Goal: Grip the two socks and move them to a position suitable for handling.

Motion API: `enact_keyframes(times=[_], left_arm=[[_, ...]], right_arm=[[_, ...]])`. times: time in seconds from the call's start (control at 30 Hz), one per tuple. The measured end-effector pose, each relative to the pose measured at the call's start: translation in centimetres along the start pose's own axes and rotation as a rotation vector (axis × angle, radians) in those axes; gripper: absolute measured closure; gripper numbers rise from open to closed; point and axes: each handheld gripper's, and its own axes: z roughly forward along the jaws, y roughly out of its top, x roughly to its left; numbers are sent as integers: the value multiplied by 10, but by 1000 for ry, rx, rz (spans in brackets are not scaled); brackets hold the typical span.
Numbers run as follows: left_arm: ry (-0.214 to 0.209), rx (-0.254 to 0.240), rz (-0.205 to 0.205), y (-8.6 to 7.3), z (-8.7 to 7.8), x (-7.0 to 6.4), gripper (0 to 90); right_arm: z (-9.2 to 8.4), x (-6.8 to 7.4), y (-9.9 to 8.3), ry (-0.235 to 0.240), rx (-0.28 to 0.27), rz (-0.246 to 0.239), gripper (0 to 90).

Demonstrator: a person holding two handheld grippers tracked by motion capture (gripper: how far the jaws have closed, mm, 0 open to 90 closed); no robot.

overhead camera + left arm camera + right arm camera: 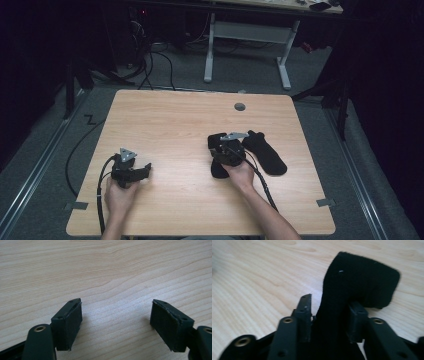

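Right gripper jaws standing apart, straddling soft black fabric sock, apparently releasing it onto pale wooden table | lying beside second black sock, likely pairing | left gripper idling wide, empty

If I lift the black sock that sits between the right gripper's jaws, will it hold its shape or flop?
The black sock will probably flop: it is soft knit, already bent over at its end. It looks light, and the fuzzy cloth should not slip from the right gripper. The free end will likely drag on the table.
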Motion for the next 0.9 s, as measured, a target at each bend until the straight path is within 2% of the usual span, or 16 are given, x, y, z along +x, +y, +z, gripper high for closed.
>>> enact_keyframes(times=[0.1, 0.3, 0.37, 0.47, 0.57, 0.73, 0.9], left_arm=[[-1, 0, 2, 0, 0, 0, 261], [-1, 0, 2, 0, 0, 0, 261], [-2, 0, 3, 0, 0, 0, 261], [-1, 0, 2, 0, 0, 0, 261], [-2, 0, 2, 0, 0, 0, 261], [-2, 1, 2, 0, 0, -1, 261], [-3, 1, 5, 0, -1, -1, 259]], right_arm=[[-3, 6, 0, -6, 8, -38, 508], [-18, 7, 3, 29, -41, -32, 454], [-25, 5, 3, 47, -62, -14, 459], [-35, 3, 2, 42, -86, -22, 463], [-43, -1, -3, 44, -112, -13, 516], [-46, -11, -17, 22, -120, -8, 681], [-39, -23, -34, -6, -85, 28, 736]])
